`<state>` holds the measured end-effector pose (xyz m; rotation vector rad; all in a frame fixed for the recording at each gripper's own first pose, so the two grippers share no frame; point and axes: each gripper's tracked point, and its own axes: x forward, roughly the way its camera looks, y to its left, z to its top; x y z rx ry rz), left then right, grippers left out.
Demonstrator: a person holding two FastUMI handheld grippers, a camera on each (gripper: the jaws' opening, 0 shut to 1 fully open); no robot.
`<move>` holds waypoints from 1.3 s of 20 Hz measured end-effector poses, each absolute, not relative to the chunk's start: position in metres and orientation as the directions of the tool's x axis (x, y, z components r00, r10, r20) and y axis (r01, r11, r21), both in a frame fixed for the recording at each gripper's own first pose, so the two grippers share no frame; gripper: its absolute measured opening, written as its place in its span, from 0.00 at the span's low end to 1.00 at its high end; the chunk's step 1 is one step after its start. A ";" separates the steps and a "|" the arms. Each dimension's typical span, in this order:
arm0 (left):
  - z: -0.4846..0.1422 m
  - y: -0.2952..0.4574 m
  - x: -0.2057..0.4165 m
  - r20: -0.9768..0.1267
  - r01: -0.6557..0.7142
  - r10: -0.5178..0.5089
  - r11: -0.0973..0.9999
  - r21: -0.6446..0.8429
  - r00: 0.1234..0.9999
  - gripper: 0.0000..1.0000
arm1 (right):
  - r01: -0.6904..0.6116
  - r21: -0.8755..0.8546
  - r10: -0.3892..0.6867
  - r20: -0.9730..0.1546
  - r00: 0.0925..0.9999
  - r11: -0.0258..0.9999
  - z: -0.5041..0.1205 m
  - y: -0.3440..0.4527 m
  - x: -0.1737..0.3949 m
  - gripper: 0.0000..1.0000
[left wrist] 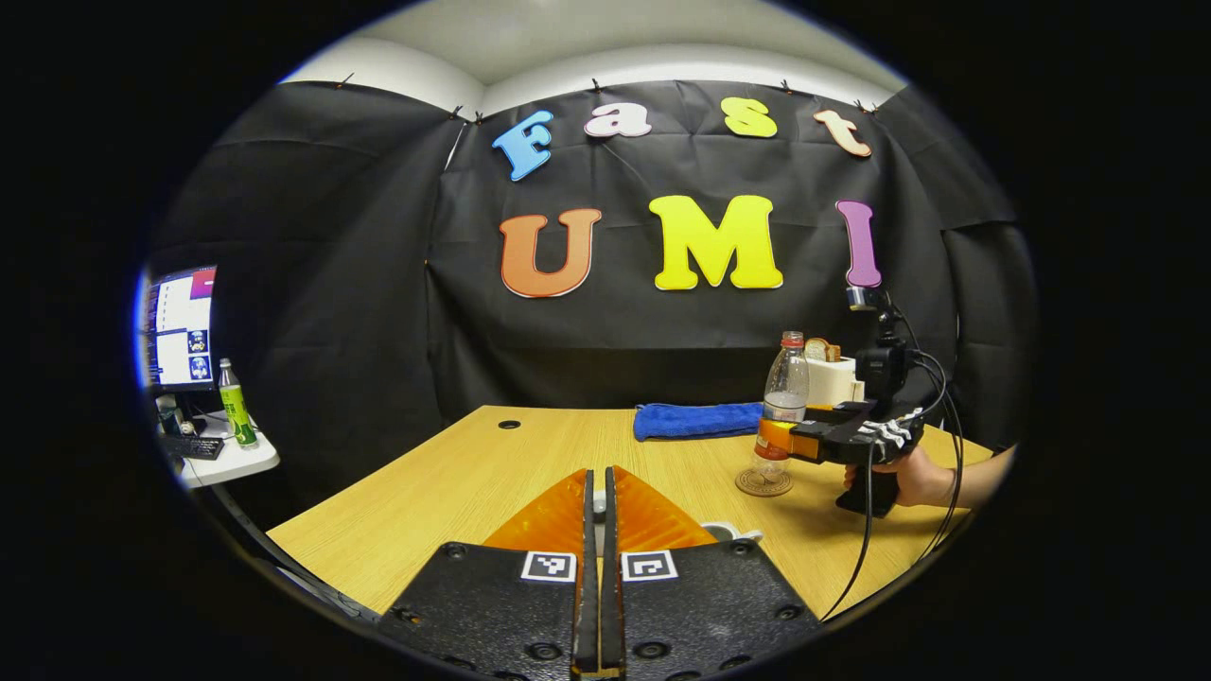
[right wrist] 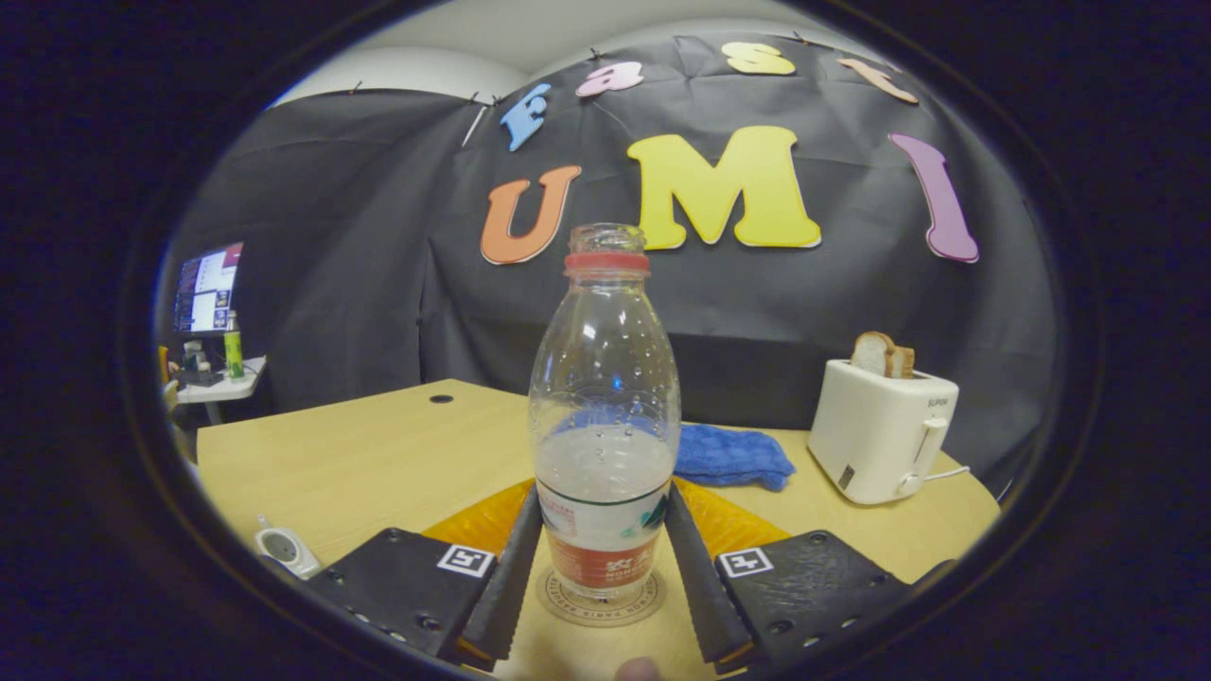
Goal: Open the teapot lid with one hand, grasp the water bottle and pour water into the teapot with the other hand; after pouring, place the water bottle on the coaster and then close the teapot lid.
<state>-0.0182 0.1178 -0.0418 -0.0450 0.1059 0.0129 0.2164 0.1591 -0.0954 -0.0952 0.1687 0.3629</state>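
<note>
Bottle (right wrist: 605,426) upright on coaster (right wrist: 599,598), between right gripper (right wrist: 605,558) fingers, contact unclear. Hand (left wrist: 913,476) level at table (left wrist: 454,482) edge. Left gripper (left wrist: 597,530) closed on a white knob, teapot barely visible.

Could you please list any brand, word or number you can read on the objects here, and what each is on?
"SUPOR", small, apparently: on the toaster, near its top.
Print on the water bottle: too blurred to read.
Lettering round the coaster: too blurred to read.
Text on the monitor: too small to read.
</note>
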 end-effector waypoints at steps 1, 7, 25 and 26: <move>-0.042 0.119 -0.019 -0.108 -0.018 0.013 0.999 -0.045 0.994 0.04 | -0.360 -0.065 0.343 -0.185 0.921 0.931 -0.099 0.159 0.218 0.71; -0.040 0.121 -0.018 -0.104 -0.021 0.016 0.999 -0.049 0.994 0.04 | -0.348 -0.044 0.333 -0.203 0.921 0.936 -0.111 0.157 0.223 0.72; -0.039 0.079 -0.010 -0.059 0.045 -0.050 0.996 -0.076 0.997 0.04 | -0.331 0.048 0.334 -0.192 0.923 0.942 -0.087 0.104 0.140 0.96; -0.042 0.067 -0.007 -0.058 0.069 -0.075 0.993 -0.095 0.995 0.04 | -0.314 0.041 0.317 -0.179 0.931 0.948 -0.084 0.087 0.125 0.96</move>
